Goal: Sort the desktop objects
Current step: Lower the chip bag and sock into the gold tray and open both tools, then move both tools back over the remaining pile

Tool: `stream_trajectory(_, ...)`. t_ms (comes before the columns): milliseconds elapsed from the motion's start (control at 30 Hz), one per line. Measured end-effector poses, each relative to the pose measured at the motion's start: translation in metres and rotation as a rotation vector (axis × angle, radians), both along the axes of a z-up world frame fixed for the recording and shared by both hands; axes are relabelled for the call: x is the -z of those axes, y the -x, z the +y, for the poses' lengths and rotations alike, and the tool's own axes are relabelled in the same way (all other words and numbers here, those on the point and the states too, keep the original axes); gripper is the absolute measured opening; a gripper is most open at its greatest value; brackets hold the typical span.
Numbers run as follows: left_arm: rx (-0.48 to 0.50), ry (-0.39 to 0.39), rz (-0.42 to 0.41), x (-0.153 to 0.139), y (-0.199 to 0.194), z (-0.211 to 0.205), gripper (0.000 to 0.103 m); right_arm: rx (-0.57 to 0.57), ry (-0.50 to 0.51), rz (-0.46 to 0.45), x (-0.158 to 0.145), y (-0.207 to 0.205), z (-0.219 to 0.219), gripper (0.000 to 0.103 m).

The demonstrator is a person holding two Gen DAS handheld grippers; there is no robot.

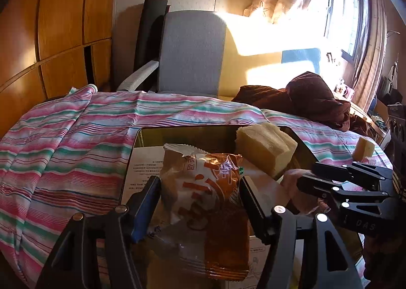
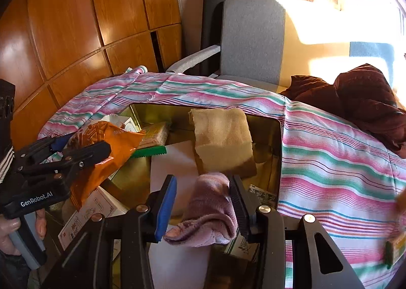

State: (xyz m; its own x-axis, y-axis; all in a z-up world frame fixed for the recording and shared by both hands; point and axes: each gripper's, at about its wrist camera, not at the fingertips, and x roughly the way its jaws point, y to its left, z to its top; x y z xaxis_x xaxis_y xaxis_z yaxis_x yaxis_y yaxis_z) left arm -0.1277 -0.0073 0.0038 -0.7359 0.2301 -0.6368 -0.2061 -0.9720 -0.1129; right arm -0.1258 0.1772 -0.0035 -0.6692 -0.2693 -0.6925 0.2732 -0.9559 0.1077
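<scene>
An orange snack packet point(image 1: 203, 202) is held between the jaws of the left gripper point(image 1: 200, 197), and a pink cloth point(image 2: 208, 210) is clamped by the right gripper point(image 2: 203, 202), both above the gold tin point(image 2: 276, 147). The packet is judged light and crinkly, the cloth soft and limp. Beyond, a yellow sponge point(image 2: 223, 142) is propped in the tin on the striped bench point(image 2: 330, 162); the things under it are hidden.

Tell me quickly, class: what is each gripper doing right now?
Left gripper: closed on the orange snack packet.
Right gripper: closed on the pink cloth.
</scene>
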Motion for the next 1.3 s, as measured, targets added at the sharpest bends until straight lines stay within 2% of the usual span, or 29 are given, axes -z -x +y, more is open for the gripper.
stream_trajectory(133, -0.005, -0.034, 0.03, -0.011, -0.004, -0.006, 0.069, 0.014, 0.028, 0.018, -0.004, -0.011, 0.006, 0.047)
stream_trajectory(333, -0.079, -0.037, 0.134, -0.028, -0.021, -0.015, 0.069, 0.054, 0.079, 0.056, -0.014, -0.038, 0.028, 0.053)
stream_trajectory(400, -0.071, -0.042, 0.154, -0.031, -0.031, -0.014, 0.067, 0.072, 0.098, 0.066, -0.015, -0.048, 0.039, 0.053)
stream_trajectory(500, -0.034, -0.057, 0.137, -0.031, -0.043, -0.006, 0.067, 0.107, 0.123, 0.08, -0.016, -0.065, 0.057, 0.055)
stream_trajectory(667, 0.096, -0.068, 0.106, -0.03, -0.063, 0.032, 0.067, 0.202, 0.159, 0.063, -0.006, -0.09, 0.098, 0.057)
stream_trajectory(867, 0.281, -0.092, 0.083, -0.033, -0.086, 0.097, 0.068, 0.35, 0.155, 0.047, 0.011, -0.115, 0.156, 0.057)
stream_trajectory(1067, 0.451, -0.065, 0.017, -0.016, -0.105, 0.167, 0.068, 0.516, 0.164, 0.031, 0.031, -0.146, 0.224, 0.057)
stream_trajectory(1300, 0.585, -0.022, -0.064, 0.006, -0.117, 0.243, 0.068, 0.71, 0.221, 0.026, 0.047, -0.185, 0.303, 0.057)
